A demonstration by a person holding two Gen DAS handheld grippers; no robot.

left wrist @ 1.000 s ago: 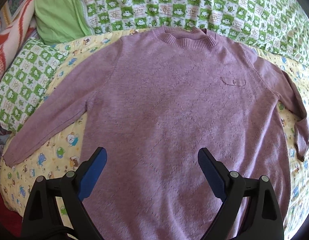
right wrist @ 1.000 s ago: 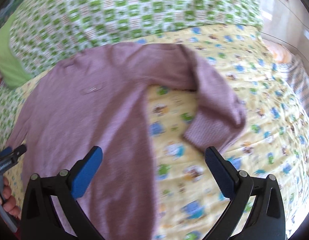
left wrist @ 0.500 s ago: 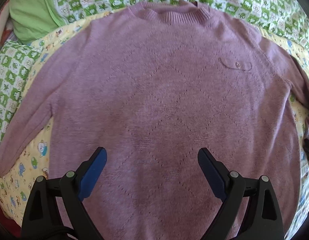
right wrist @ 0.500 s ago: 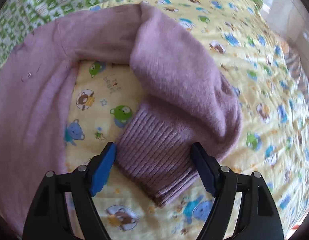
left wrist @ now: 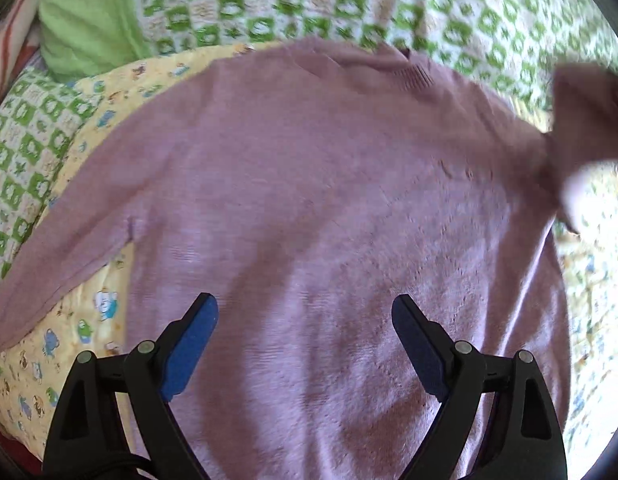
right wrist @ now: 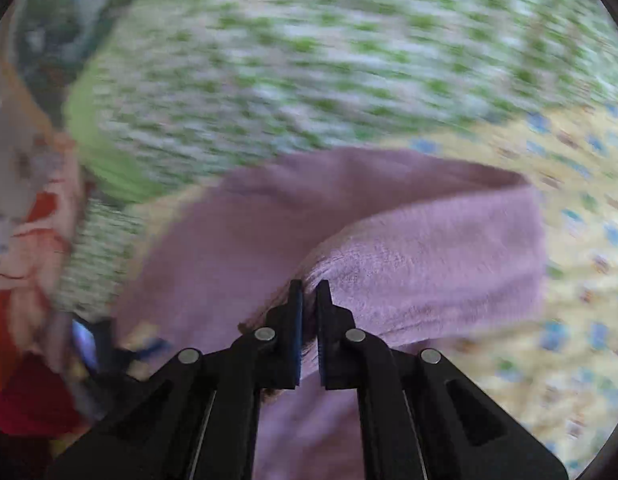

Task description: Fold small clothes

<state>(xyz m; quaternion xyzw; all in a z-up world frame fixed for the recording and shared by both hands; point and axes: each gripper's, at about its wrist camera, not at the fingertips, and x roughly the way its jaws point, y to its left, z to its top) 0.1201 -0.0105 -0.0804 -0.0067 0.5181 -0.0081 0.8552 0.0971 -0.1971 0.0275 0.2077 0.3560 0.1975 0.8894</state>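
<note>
A mauve knitted sweater (left wrist: 309,208) lies face up on a yellow cartoon-print sheet (left wrist: 89,320), its collar toward the far side. My left gripper (left wrist: 305,320) hovers open over the sweater's lower body, nothing between its blue pads. One sleeve (left wrist: 57,272) lies stretched out at the left. The other sleeve (left wrist: 581,116) is lifted off the bed at the right edge of the left wrist view, blurred. In the right wrist view my right gripper (right wrist: 309,292) is shut on that sleeve (right wrist: 429,264), which drapes away from the jaws toward the sweater's body (right wrist: 213,264).
A green-and-white checked quilt (left wrist: 349,4) runs along the far side. A plain green pillow (left wrist: 85,20) sits at the far left, with a checked cushion (left wrist: 17,152) below it. Orange-red bedding (right wrist: 33,240) shows at the left of the blurred right wrist view.
My right gripper shut on the sleeve's ribbed cuff and lifted it, swinging toward the sweater's body. The left gripper stayed open and drifted a little over the sweater.
</note>
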